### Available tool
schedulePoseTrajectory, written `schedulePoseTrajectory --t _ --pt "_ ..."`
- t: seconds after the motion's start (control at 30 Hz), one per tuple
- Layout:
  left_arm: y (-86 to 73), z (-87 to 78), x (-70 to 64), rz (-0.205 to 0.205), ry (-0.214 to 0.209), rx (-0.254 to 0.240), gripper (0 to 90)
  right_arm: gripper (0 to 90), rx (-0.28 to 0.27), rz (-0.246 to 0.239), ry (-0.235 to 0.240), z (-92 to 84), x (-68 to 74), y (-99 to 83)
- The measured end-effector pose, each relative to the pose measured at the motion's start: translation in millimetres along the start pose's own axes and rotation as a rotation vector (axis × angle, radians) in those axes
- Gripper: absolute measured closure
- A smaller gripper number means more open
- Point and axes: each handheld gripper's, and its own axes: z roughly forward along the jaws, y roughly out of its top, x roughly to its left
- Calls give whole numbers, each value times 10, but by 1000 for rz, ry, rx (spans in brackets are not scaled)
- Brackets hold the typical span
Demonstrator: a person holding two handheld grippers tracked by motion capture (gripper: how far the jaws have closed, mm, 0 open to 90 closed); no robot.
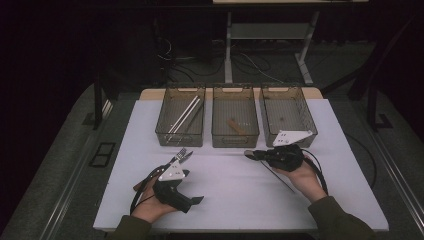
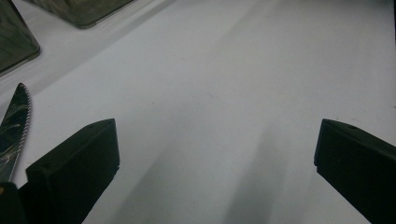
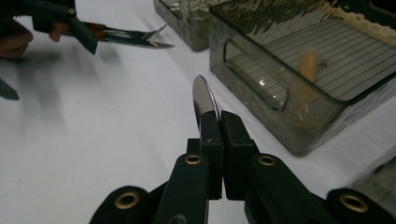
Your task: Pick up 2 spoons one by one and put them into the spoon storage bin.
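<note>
**A:** What is on the table around the hands?

**B:** Three clear smoky bins stand side by side at the far edge of the white top. The left bin holds long pale sticks lying diagonally. The middle bin holds a small tan piece. The right bin looks bare inside, as far as can be made out. In the right gripper view the middle bin's near wall, with its handle cut-out, sits just beside and ahead of the jaws.

**A:** What has the right gripper got?

**B:** The right gripper has its jaws pressed together on a flat, shiny metal utensil; its rounded tip pokes out beyond the pads. From above, a thin dark length of it slants back under the hand. The hand lies low over the table, near the middle and right bins, pointing left.

**A:** And the left one?

**B:** The left gripper has its jaws spread wide with bare table between them. It sits at the near left, angled toward the bins. A serrated knife and a fork lie just beside it, tips pointing at the left bin.
</note>
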Motion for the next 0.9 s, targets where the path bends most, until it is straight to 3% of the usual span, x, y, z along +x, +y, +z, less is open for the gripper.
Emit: schedulePoseTrajectory --t 0.4,0.9 --pt "-1 1 10 -9 -3 -6 0 884 -45 5 -46 50 -116 269" --pt "13 22 -13 -4 -19 -11 0 884 -73 61 -122 250 -448 831"
